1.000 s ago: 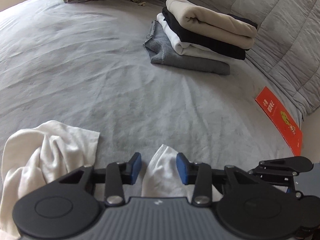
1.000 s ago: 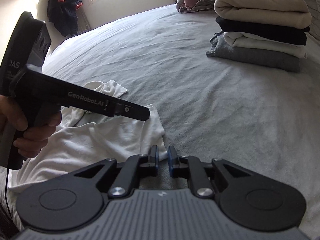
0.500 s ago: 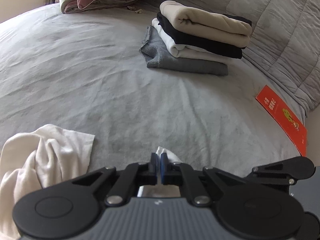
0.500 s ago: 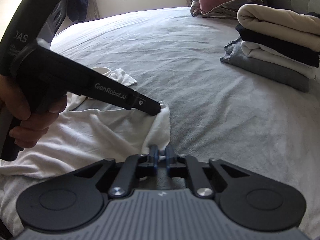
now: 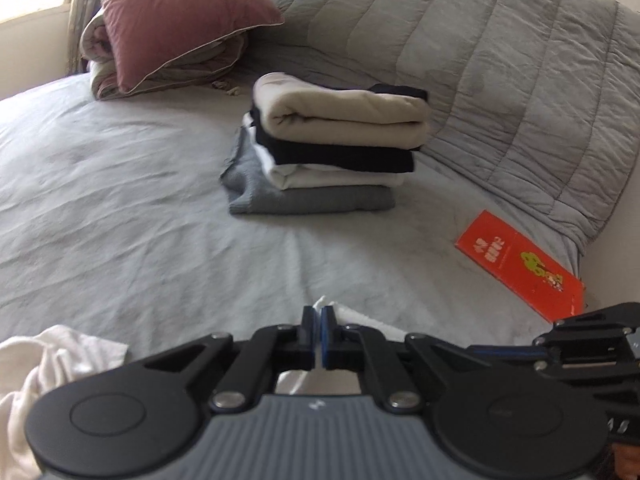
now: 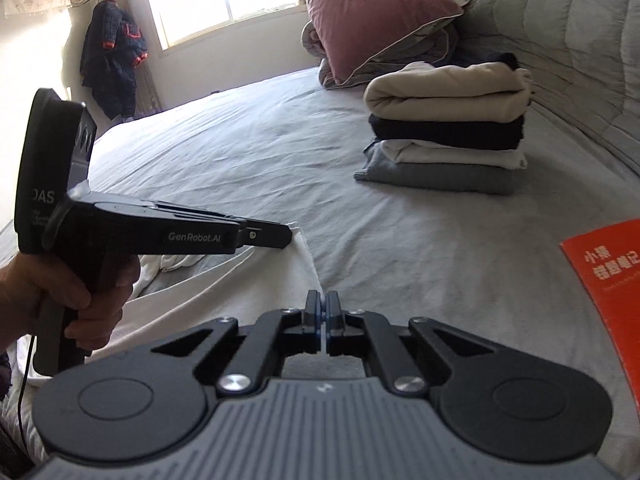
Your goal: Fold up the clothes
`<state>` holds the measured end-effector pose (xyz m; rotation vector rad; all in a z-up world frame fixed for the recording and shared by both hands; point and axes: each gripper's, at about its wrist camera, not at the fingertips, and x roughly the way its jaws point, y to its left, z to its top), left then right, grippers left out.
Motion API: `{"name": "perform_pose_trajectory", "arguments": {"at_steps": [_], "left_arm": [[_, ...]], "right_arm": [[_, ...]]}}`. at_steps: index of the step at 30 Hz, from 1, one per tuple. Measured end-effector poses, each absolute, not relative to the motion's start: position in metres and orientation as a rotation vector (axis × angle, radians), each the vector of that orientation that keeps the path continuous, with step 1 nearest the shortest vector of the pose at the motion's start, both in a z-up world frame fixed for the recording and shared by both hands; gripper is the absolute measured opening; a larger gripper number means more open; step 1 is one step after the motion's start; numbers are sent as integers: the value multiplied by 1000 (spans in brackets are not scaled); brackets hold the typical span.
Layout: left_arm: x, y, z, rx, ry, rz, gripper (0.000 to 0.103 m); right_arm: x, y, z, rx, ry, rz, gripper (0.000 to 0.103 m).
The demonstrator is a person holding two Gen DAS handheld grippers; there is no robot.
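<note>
1. Both tongs are pinched tight on the white shirt [image 6: 224,304].
2. Left tongs [image 5: 319,322] sit at the bottom middle of the left wrist view, with a little white cloth poking up between the blue pads.
3. Right tongs [image 6: 322,312] sit at the bottom middle of the right wrist view, clenched on the shirt's edge (the cloth runs up from there to the left tongs' tip at middle left).
4. A hand [image 6: 76,292] grips the left tool at the lower left.
5. More of the shirt lies bunched on the grey bed [image 5: 132,216] at the lower left of the left wrist view.
6. A stack of folded clothes [image 5: 332,148] sits in the upper middle, with a pink pillow [image 5: 176,16] behind it.
7. A red booklet [image 5: 520,264] lies on the bed at the right.
</note>
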<state>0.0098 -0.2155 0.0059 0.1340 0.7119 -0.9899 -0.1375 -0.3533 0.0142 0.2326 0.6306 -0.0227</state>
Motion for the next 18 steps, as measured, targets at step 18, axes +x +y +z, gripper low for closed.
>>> {"name": "perform_pose_trajectory", "arguments": {"at_steps": [18], "left_arm": [[-41, -296, -43, 212, 734, -1035, 2]], "right_arm": [[-170, -402, -15, 249, 787, -175, 2]]}}
